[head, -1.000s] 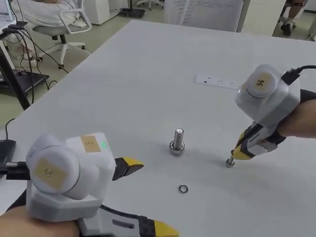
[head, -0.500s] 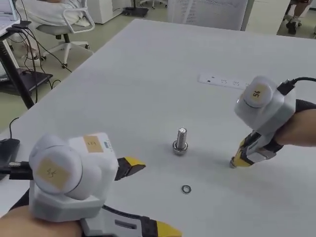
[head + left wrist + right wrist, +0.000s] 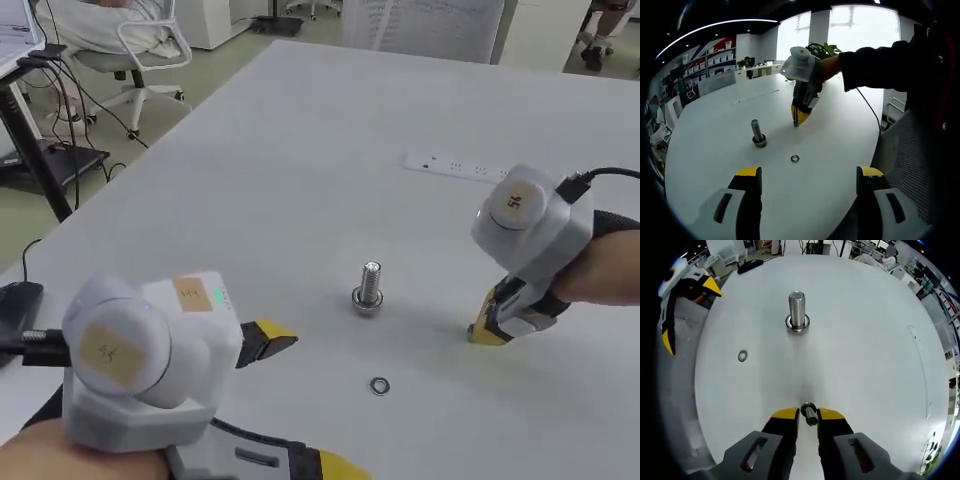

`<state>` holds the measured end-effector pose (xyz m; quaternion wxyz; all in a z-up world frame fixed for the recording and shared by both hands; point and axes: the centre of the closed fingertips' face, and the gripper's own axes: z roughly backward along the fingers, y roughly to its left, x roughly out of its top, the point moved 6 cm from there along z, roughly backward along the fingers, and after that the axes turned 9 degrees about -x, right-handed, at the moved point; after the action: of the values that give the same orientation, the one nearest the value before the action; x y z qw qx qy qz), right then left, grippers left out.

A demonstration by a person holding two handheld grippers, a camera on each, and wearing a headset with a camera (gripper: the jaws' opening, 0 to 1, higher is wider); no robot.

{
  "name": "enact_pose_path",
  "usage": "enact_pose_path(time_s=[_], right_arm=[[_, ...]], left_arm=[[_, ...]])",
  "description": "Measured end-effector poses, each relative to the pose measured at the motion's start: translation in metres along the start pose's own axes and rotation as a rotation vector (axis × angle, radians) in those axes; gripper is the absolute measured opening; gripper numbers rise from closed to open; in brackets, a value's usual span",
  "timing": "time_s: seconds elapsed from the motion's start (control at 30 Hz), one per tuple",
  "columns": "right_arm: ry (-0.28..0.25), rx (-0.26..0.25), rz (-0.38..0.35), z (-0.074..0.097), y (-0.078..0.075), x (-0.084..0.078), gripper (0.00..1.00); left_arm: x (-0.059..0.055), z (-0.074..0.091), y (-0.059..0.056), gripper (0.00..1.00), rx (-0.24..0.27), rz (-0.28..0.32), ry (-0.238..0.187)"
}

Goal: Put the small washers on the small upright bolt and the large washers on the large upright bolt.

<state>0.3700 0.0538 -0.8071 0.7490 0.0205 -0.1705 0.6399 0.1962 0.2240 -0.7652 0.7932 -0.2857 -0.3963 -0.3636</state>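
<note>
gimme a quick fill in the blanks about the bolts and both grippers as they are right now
The jaws of the left gripper stand ____. The right gripper grips the ____. The large bolt stands ____ on the table.
Missing words: open; small bolt; upright.

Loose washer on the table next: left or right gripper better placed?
Left. The left gripper is open and free, with the loose washer lying ahead of its jaws. The right gripper is shut on the small bolt.
</note>
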Motion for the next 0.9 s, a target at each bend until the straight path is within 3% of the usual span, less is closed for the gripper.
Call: enact_pose_path(time_s=[0.57,0.9], right_arm=[[-0.005,-0.017,-0.028,0.008,0.002,-0.014,0.27],[0.001,-0.018,-0.041,0.012,0.007,-0.022,0.27]], left_arm=[[0.0,0.0,-0.001,0.77,-0.005,-0.008,0.001],[0.001,0.0,-0.002,0.77,-0.005,-0.013,0.0]])
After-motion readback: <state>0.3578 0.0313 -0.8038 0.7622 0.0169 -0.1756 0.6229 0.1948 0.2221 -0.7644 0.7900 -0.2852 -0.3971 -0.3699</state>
